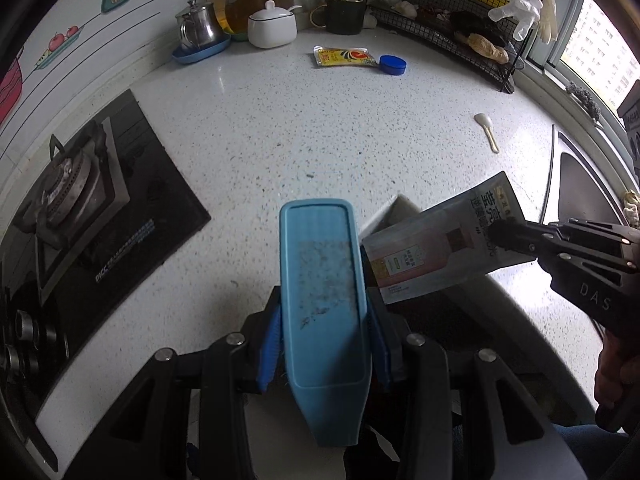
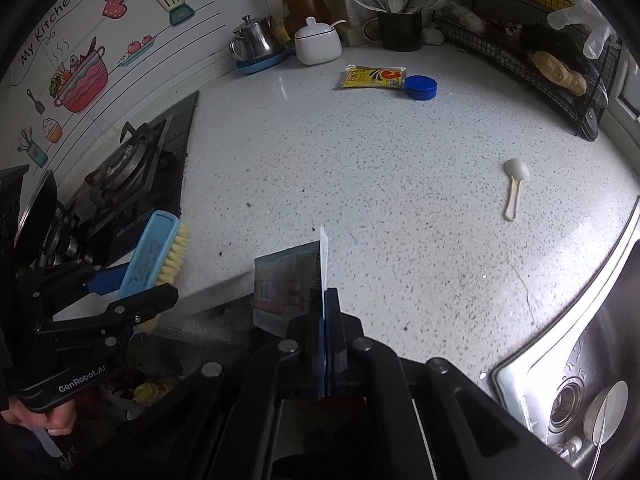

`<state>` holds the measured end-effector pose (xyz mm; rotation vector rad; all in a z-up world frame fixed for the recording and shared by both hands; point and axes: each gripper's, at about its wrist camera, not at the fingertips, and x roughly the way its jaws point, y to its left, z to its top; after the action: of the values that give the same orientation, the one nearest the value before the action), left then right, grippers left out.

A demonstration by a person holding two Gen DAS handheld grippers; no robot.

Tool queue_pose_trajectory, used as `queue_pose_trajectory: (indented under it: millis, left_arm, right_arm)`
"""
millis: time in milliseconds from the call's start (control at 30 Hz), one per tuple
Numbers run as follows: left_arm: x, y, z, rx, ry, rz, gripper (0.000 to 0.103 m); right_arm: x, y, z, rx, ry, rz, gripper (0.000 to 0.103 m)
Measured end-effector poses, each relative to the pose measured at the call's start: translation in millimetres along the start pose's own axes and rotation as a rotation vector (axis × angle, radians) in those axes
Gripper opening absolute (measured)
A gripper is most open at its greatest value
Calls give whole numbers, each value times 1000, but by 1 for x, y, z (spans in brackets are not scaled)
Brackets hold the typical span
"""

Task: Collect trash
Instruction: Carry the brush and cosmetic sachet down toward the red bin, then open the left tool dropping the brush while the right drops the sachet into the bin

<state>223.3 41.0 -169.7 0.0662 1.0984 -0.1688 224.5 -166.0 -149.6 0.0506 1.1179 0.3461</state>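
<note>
Left gripper point(image 1: 324, 320) clamped on light-blue scrub brush point(image 1: 322, 280), centre-bottom of left view. Right gripper point(image 2: 325, 320) pinched shut on flat printed package point(image 2: 280, 284), lower centre. Yellow sachet point(image 2: 374, 77) and blue lid point(image 2: 420, 87) on speckled counter point(image 2: 360, 180), upper centre.

A home kitchen: beside the speckled countertop point(image 2: 360, 168) lie a gas stove point(image 2: 128, 168) and steel sink point(image 2: 580, 380), utensil cup point(image 2: 400, 28) and kettle point(image 2: 256, 40) at its back wall.

Speckled white countertop point(image 2: 360, 168); cartoon-decal wall point(image 2: 80, 64); daylit window point(image 1: 592, 48); steel sink point(image 2: 592, 360).
</note>
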Motion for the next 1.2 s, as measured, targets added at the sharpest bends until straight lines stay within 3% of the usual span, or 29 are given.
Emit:
queue_pose_trajectory:
  millis: [367, 600, 867, 1200]
  left_arm:
    - [-22, 0, -86, -1, 40, -28, 36]
    - [-4, -4, -123, -4, 102, -52, 36]
    - [50, -11, -146, -10, 134, -67, 36]
    - [165, -16, -158, 2, 161, -76, 36]
  right_arm:
    - [-10, 43, -68, -9, 13, -38, 0]
    - [4, 50, -102, 5, 64, -47, 0]
    - [39, 44, -138, -44, 93, -87, 0]
    - [138, 5, -176, -22, 123, -117, 0]
